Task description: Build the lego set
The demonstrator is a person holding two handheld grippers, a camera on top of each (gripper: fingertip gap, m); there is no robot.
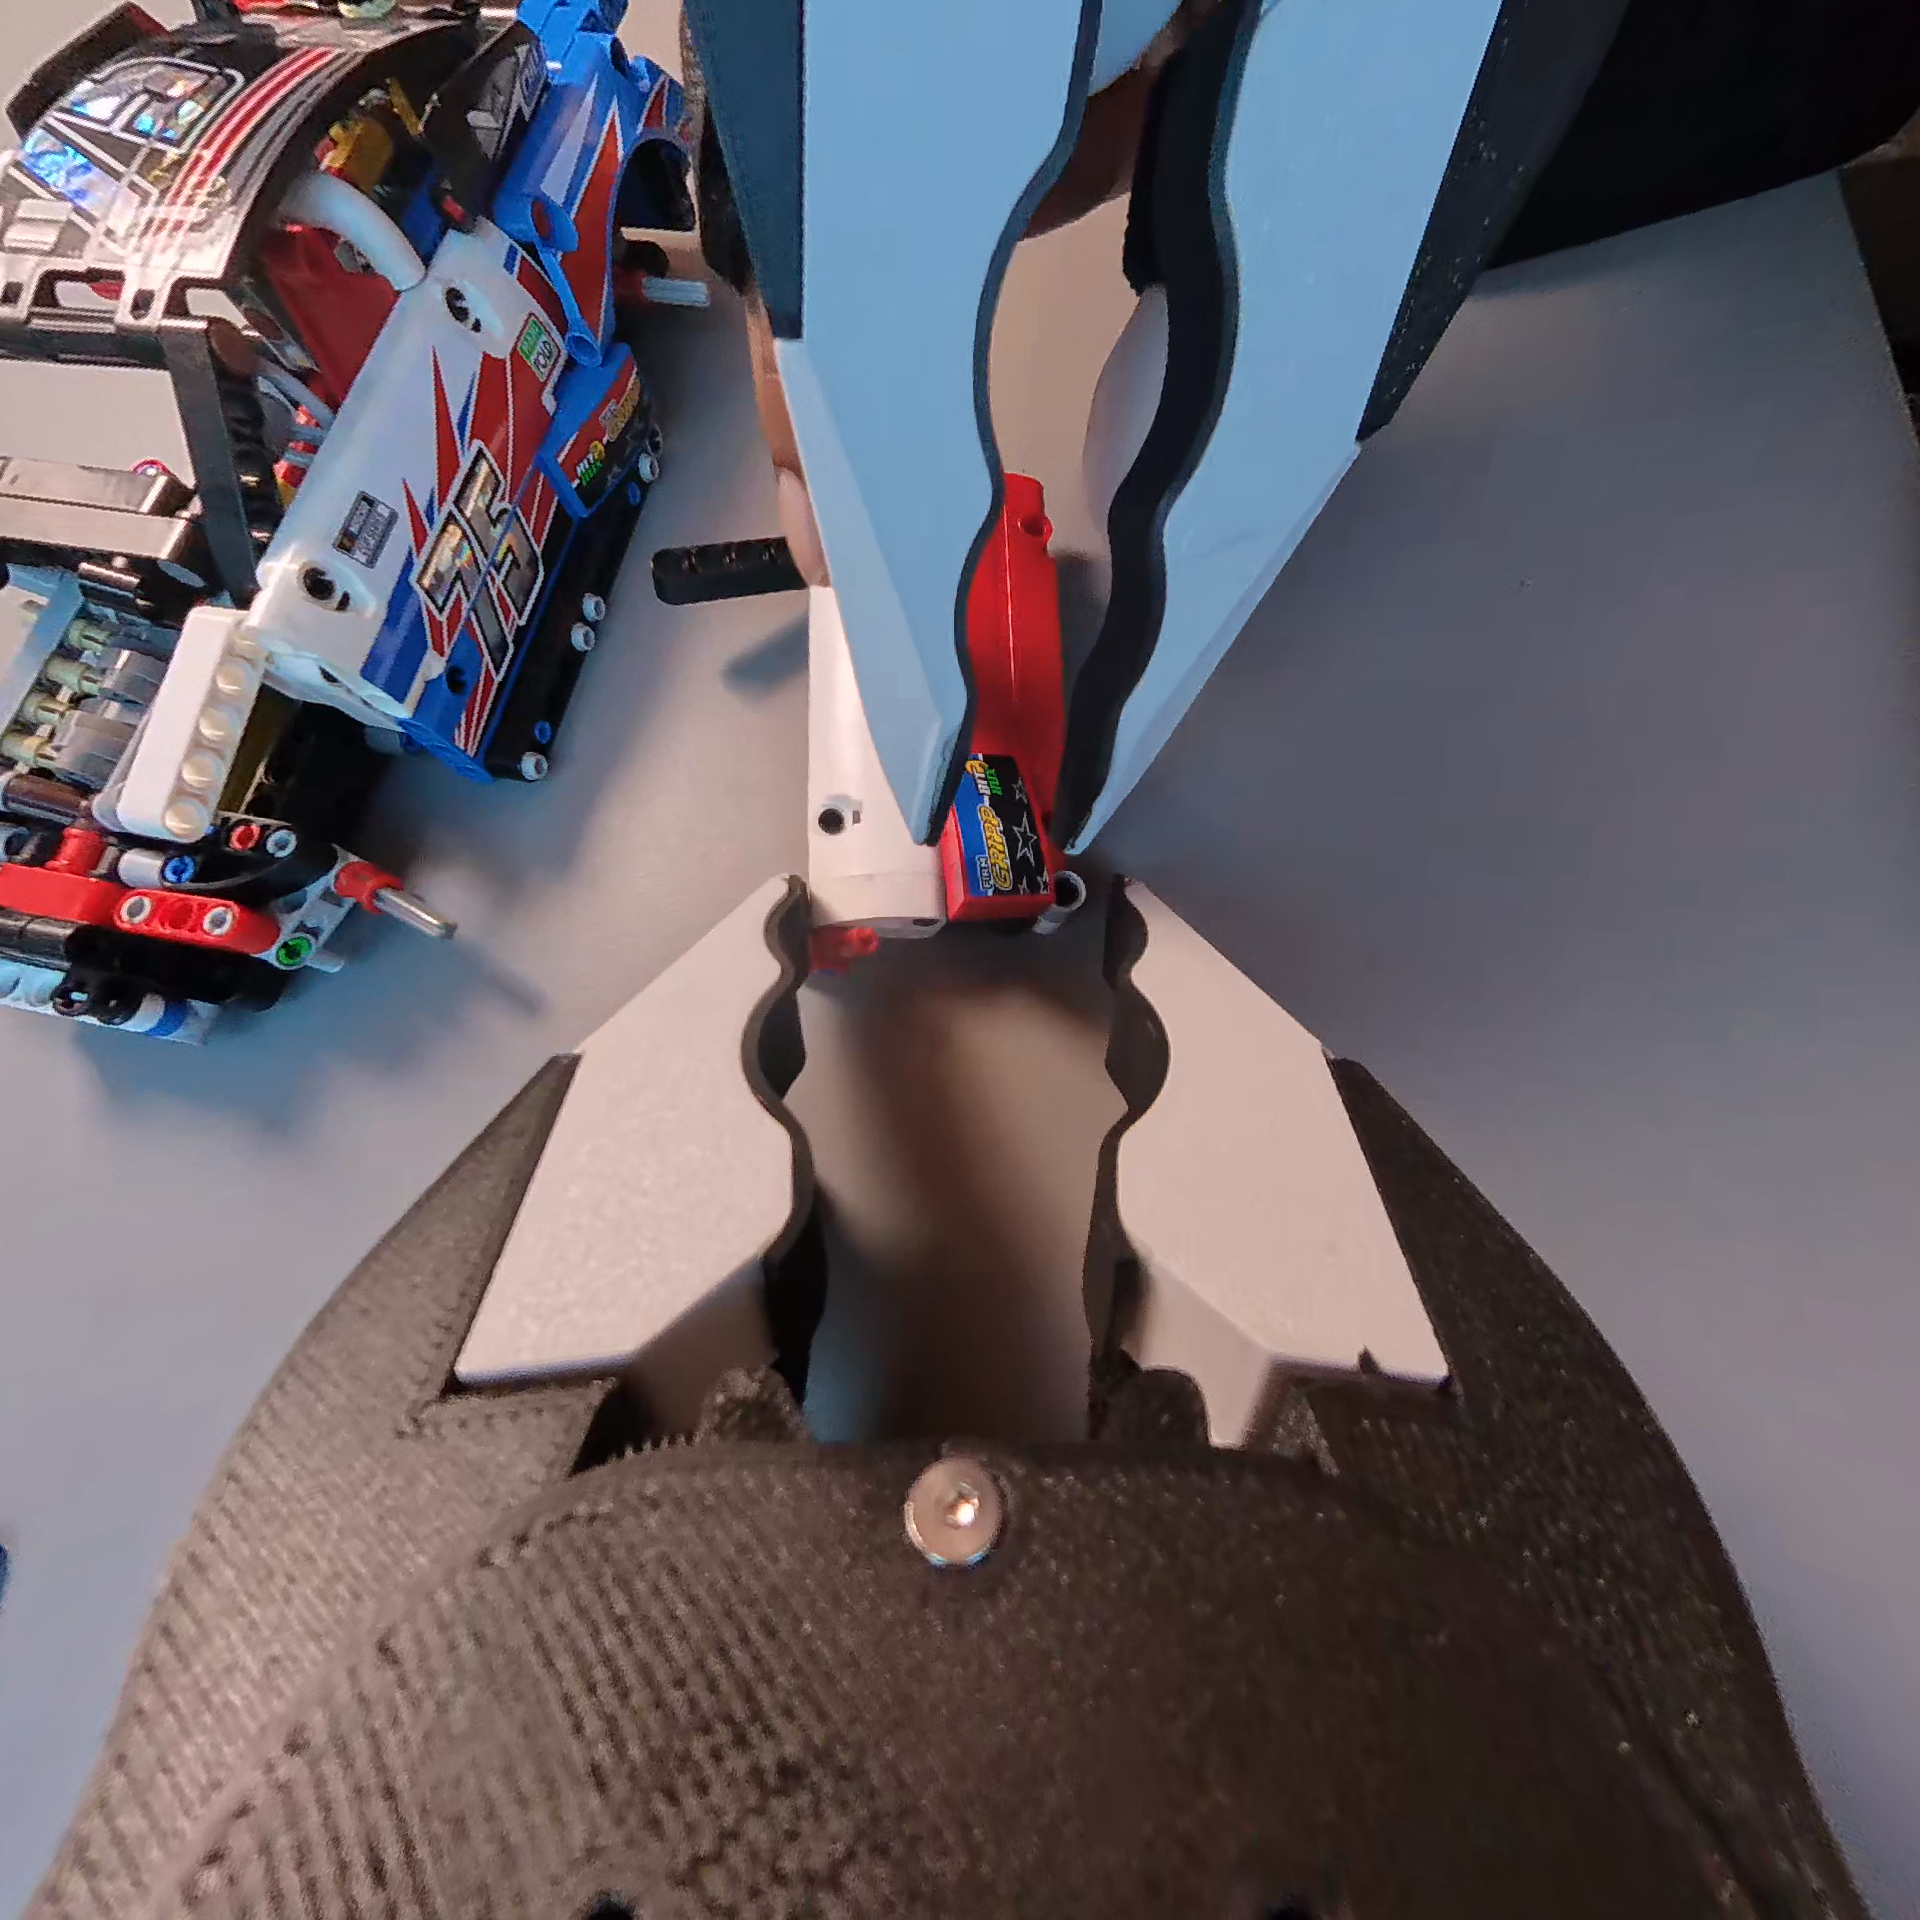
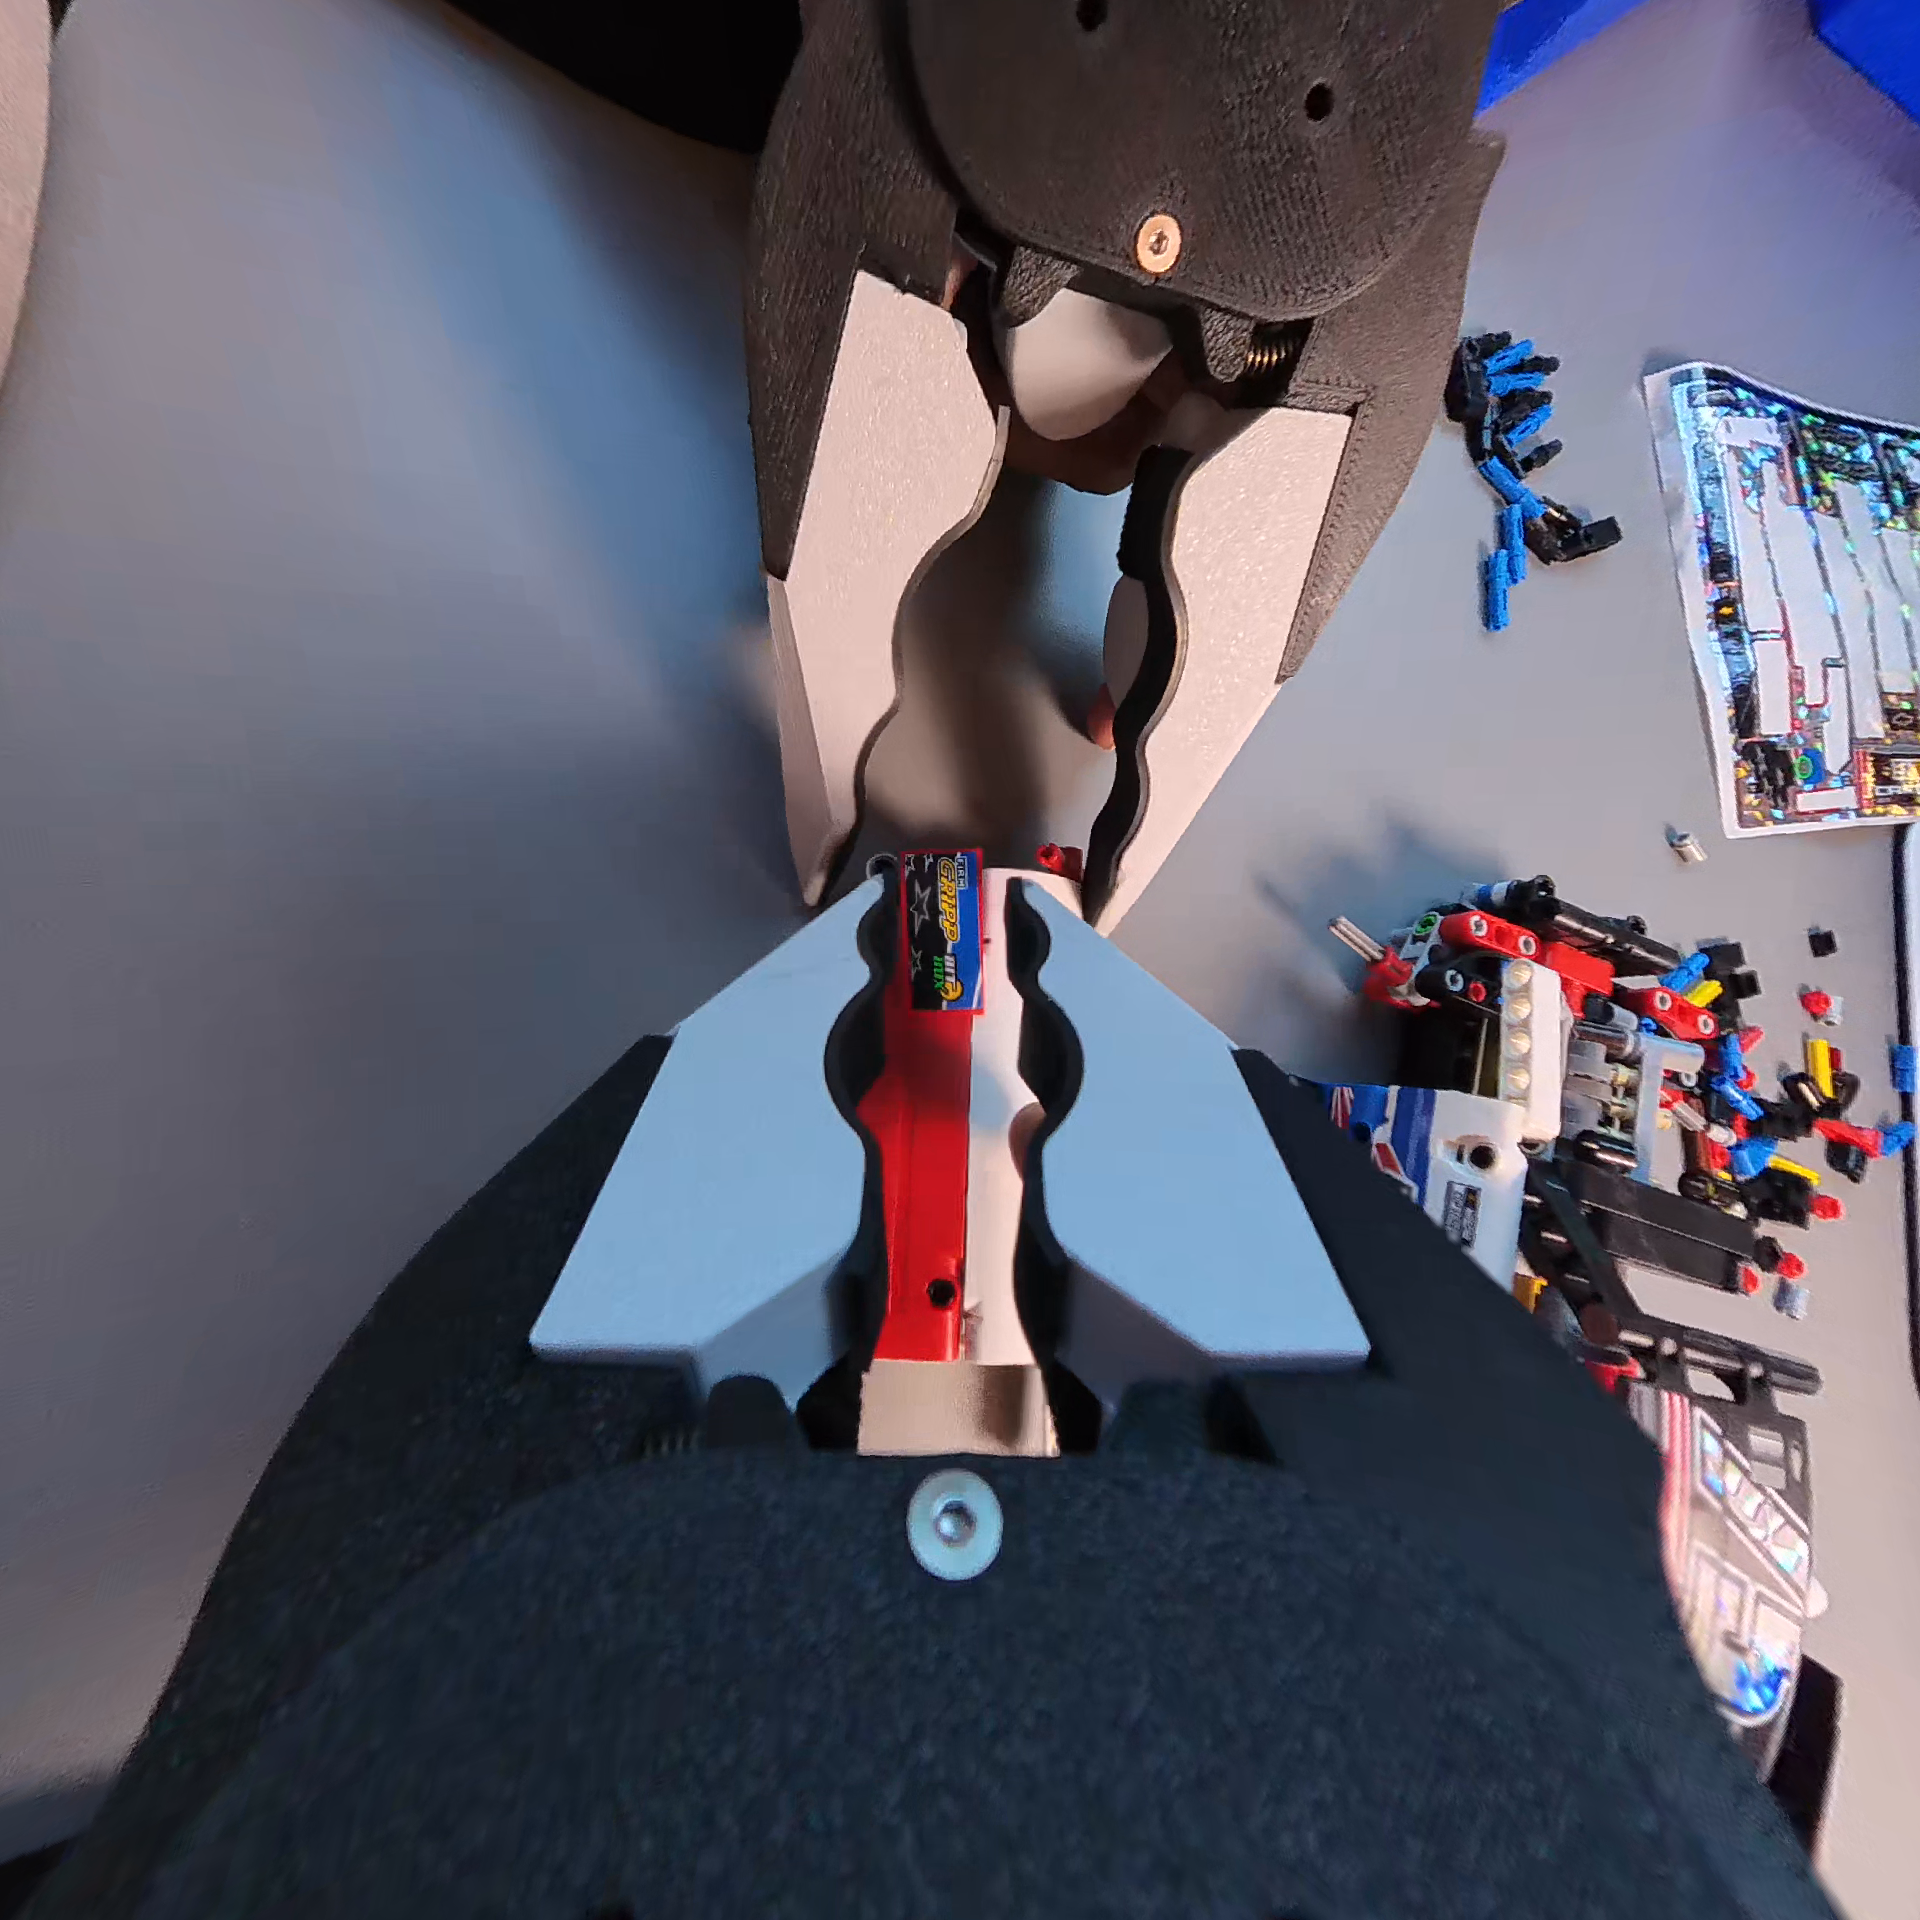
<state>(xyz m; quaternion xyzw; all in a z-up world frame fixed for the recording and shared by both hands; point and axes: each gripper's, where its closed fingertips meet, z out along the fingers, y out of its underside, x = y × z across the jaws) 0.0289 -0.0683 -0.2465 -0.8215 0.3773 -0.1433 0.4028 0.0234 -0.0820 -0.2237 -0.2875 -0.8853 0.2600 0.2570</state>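
Note:
A red panel [image 1: 1013, 644] with a sticker, joined to a white panel [image 1: 868, 852], is clamped in my right gripper [image 1: 1003, 831], which comes in from the top of the left wrist view. In the right wrist view the right gripper [image 2: 945, 883] is shut on the red panel [image 2: 920, 1143] and the white panel [image 2: 992, 1143]. A small red pin [image 1: 842, 945] sticks out at the white panel's end. My left gripper [image 1: 951, 914] is open and empty, its tips on either side of that end. It faces me in the right wrist view [image 2: 961, 896].
The partly built lego car [image 1: 416, 520] lies on the grey table, at the left; it also shows in the right wrist view [image 2: 1507, 1143]. A black beam [image 1: 727, 566] lies beside it. Loose parts [image 2: 1766, 1091], blue and black pins [image 2: 1507, 447] and a sticker sheet [image 2: 1797, 603] lie at the right. The tips of both grippers are at nearly the same place.

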